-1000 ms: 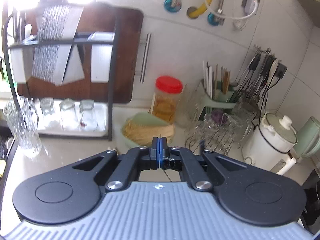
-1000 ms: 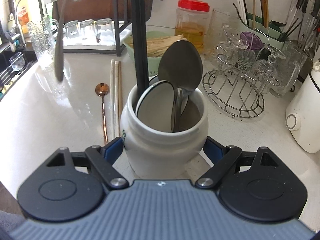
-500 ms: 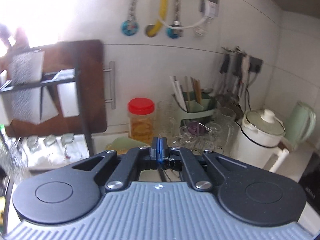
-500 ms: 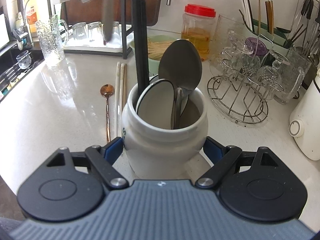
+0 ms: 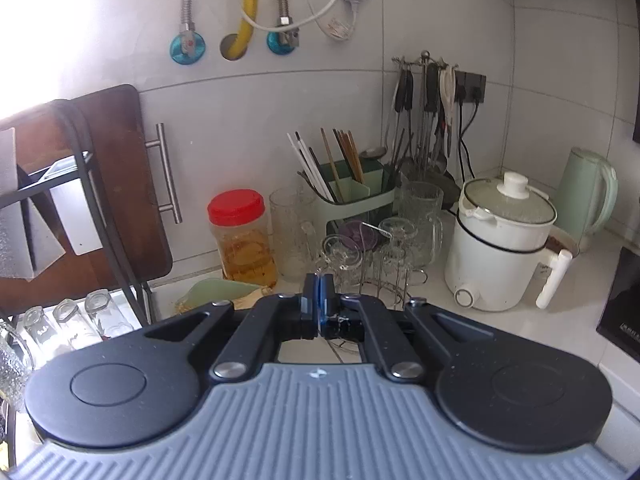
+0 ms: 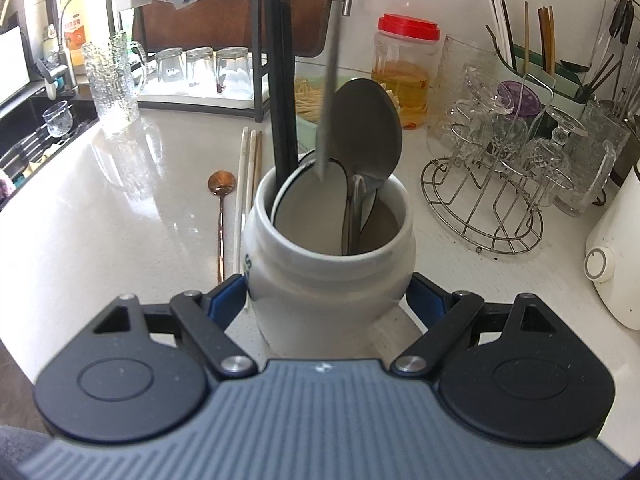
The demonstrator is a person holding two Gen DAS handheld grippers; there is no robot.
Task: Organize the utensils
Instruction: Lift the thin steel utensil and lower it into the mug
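My right gripper point(image 6: 326, 300) is shut on a white ceramic jar point(image 6: 332, 264) that stands on the counter, blue pads against its two sides. Large spoons point(image 6: 368, 132) and black chopsticks point(image 6: 282, 80) stick out of the jar. A slim metal utensil point(image 6: 328, 92) hangs blurred from above, its lower end just over the jar's mouth. My left gripper point(image 5: 318, 300) is shut, pads together on something thin; the gripper body hides what hangs below them. A copper spoon point(image 6: 220, 216) and pale chopsticks point(image 6: 248, 176) lie on the counter left of the jar.
A wire rack of glasses point(image 6: 492, 208) stands to the right of the jar, with a green utensil holder point(image 5: 352, 196) behind it. A red-lidded jar point(image 5: 240, 236), white cooker point(image 5: 500, 256) and kettle point(image 5: 584, 196) line the wall. The sink point(image 6: 32, 136) lies at far left.
The hanging metal utensil has travelled from the left to above the jar. The left wrist view has swung right and rolled. The right gripper and jar have stayed put.
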